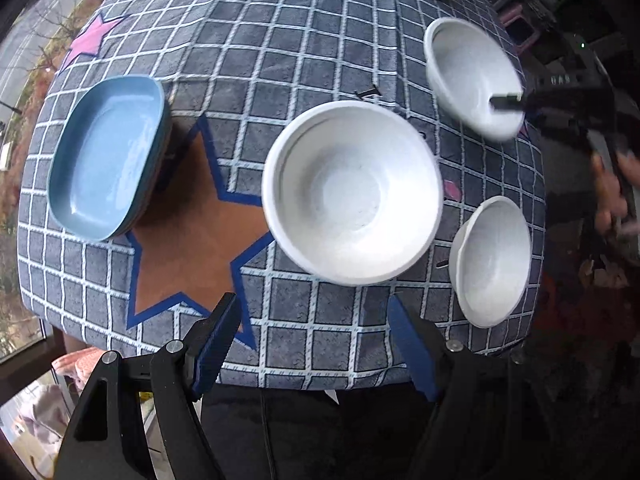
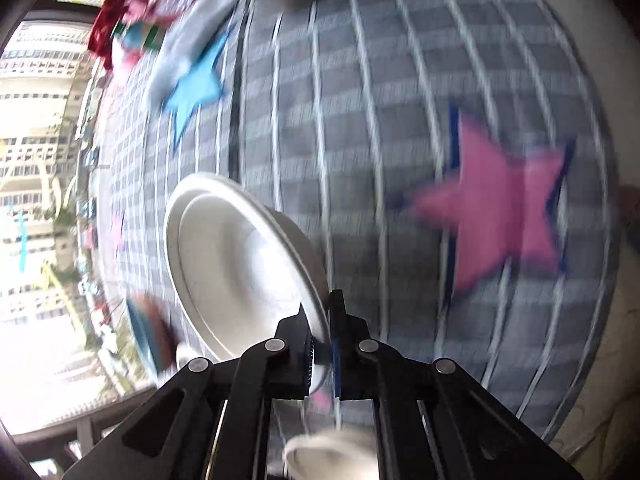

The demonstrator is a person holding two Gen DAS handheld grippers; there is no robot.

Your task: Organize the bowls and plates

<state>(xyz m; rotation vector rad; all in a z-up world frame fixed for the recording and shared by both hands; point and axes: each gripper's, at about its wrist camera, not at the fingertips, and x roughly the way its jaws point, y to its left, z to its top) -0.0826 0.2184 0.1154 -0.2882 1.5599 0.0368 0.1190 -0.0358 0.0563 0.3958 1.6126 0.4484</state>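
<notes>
On the checked cloth of the counter [image 1: 280, 60], seen from the left wrist, three white bowls and a stack of blue plates [image 1: 106, 156] lie apart. The plates sit at the left edge, one upon another, apparently already gathered. The large bowl [image 1: 352, 192] stands upright near the middle, beside the brown star. The near small bowl [image 1: 494, 260] rests at the right edge, untouched. The far small bowl [image 1: 472, 76] is tilted and blurred, its rim taken by the right hand-held gripper [image 1: 506, 100], which the person's hand [image 1: 612, 192] carries in from the right. In the right wrist view that right hand-held gripper [image 2: 320, 344] has its jaws pinched narrow on the thin rim of the same far small bowl [image 2: 240, 272], one pad inside the wall and one outside; a rim pinch suits a bowl too wide to span. The left hand-held gripper [image 1: 312, 344] hangs with jaws wide and nothing between them, above the near edge, probably waiting. By judgement the gripped bowl is meant to nest with the others.
</notes>
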